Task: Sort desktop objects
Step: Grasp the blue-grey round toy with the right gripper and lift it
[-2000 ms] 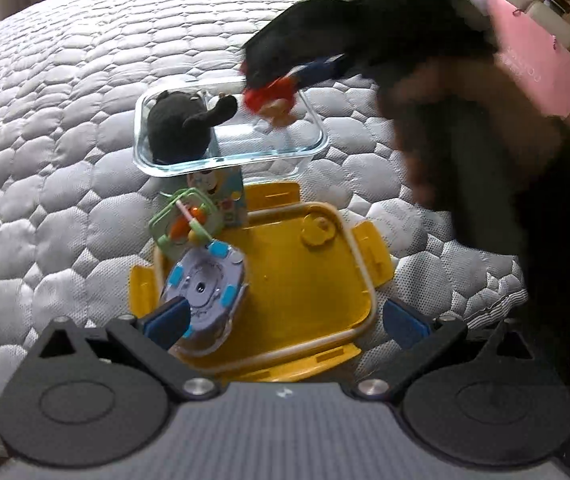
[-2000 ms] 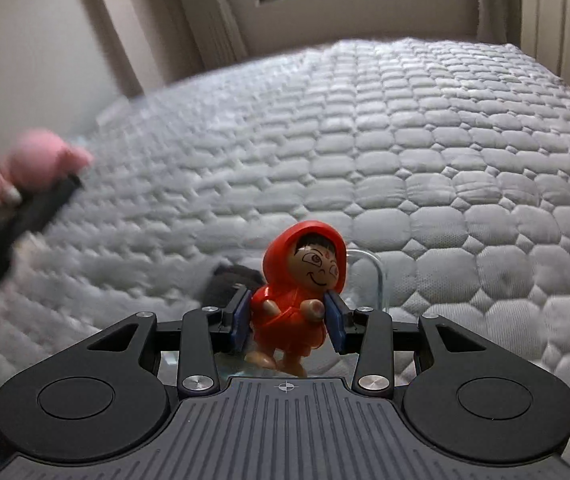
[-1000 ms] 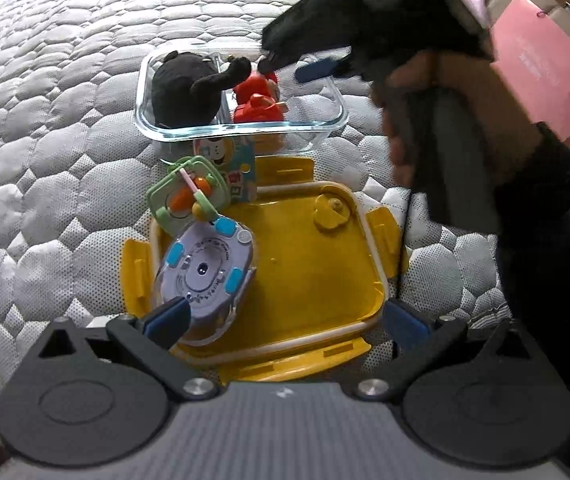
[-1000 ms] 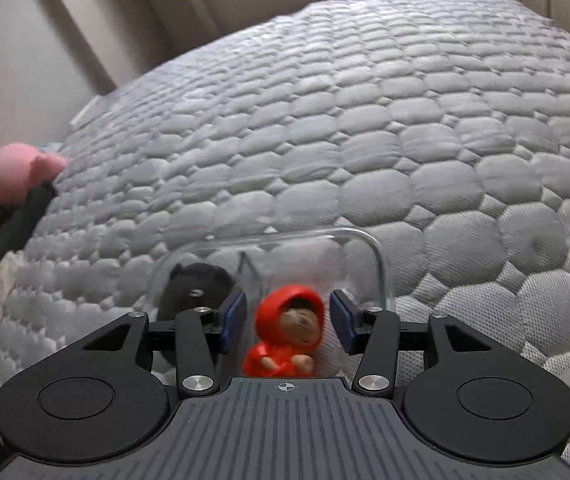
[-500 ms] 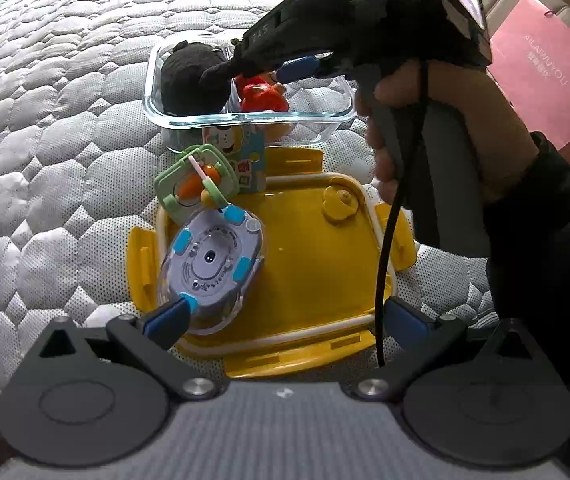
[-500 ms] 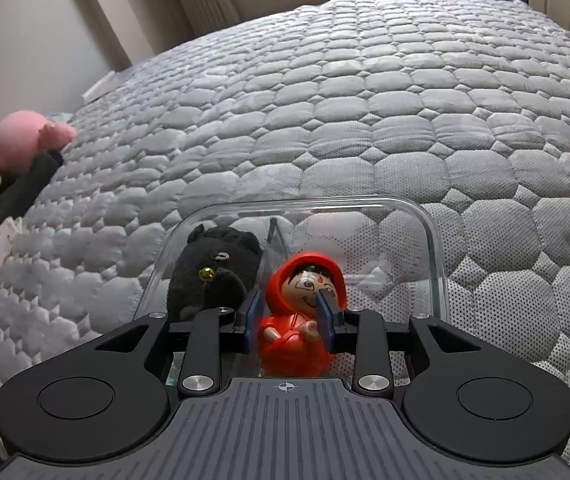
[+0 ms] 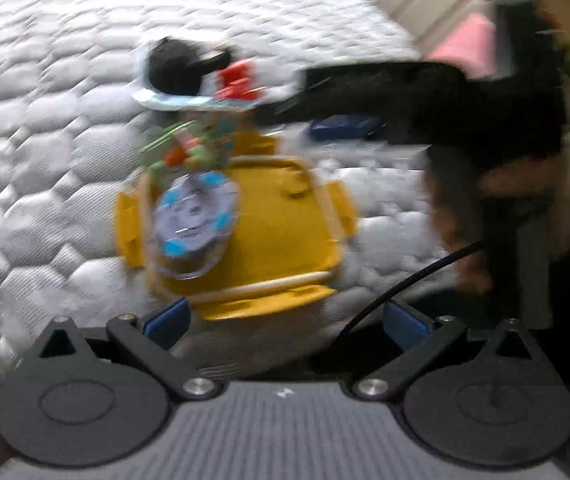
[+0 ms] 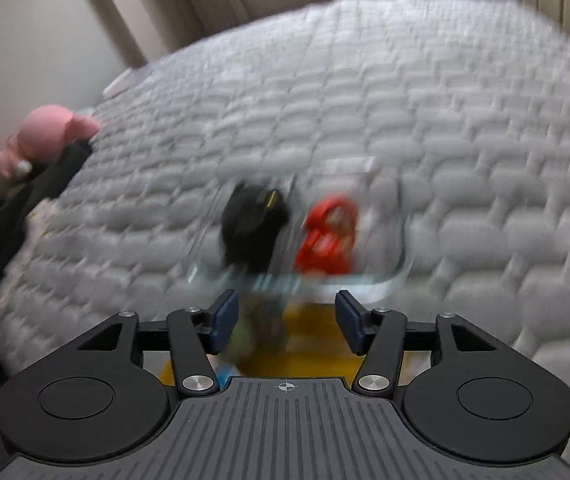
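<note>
Both views are blurred by motion. A clear glass container (image 8: 399, 276) on the quilted bed holds a black plush toy (image 8: 254, 224) and a red hooded figurine (image 8: 328, 236); both also show in the left wrist view, the plush (image 7: 177, 66) and the figurine (image 7: 239, 80). My right gripper (image 8: 287, 320) is open and empty, drawn back just short of the container; it shows in the left wrist view (image 7: 341, 126). My left gripper (image 7: 285, 320) is open and empty near the yellow lid (image 7: 285, 232), which carries a round grey-blue toy (image 7: 193, 220) and a green toy (image 7: 177, 148).
A pink plush (image 8: 45, 136) and dark cloth lie at the bed's left edge. A pink bag (image 7: 465, 44) stands beyond the bed at the right. The person's hand (image 7: 485, 216) and a black cable (image 7: 405, 284) are at the right of the lid.
My right gripper has opened, let go of the red figurine inside the glass container, and pulled back and up. The left gripper view has shifted slightly backwards.
</note>
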The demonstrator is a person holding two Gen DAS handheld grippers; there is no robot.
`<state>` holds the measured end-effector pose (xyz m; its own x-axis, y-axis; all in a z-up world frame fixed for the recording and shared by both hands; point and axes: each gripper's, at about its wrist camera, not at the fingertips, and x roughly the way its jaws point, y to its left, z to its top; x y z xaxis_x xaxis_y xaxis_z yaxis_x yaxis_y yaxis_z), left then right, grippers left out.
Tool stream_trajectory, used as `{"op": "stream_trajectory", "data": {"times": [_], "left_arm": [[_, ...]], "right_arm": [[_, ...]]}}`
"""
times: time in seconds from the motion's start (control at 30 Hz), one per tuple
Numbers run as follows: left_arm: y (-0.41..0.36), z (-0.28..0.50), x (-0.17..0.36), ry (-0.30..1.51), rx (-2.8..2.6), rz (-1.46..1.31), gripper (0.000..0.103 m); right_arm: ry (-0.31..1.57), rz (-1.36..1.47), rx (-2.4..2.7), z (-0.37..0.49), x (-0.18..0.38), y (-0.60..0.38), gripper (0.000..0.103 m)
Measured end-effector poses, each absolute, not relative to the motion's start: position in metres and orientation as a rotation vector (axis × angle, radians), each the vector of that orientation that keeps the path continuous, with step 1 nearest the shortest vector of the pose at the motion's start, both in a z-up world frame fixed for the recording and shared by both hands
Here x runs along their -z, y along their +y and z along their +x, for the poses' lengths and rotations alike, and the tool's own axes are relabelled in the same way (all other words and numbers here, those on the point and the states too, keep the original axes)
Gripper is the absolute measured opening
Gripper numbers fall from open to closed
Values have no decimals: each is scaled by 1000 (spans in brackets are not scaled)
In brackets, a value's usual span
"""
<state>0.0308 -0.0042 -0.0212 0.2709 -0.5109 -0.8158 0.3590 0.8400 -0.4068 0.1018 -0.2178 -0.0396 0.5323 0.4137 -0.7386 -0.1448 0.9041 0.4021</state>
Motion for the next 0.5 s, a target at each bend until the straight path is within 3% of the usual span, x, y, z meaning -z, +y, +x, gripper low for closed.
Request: {"op": "stream_trajectory", "data": {"times": [0.07, 0.5], "left_arm": [[-8, 20, 9, 1117, 671, -138, 103], [18, 3, 2, 1072, 664, -196, 103]], "right_arm": [[1006, 392, -378, 93, 47, -219, 76], [1085, 443, -331, 70, 88, -184, 75]]}}
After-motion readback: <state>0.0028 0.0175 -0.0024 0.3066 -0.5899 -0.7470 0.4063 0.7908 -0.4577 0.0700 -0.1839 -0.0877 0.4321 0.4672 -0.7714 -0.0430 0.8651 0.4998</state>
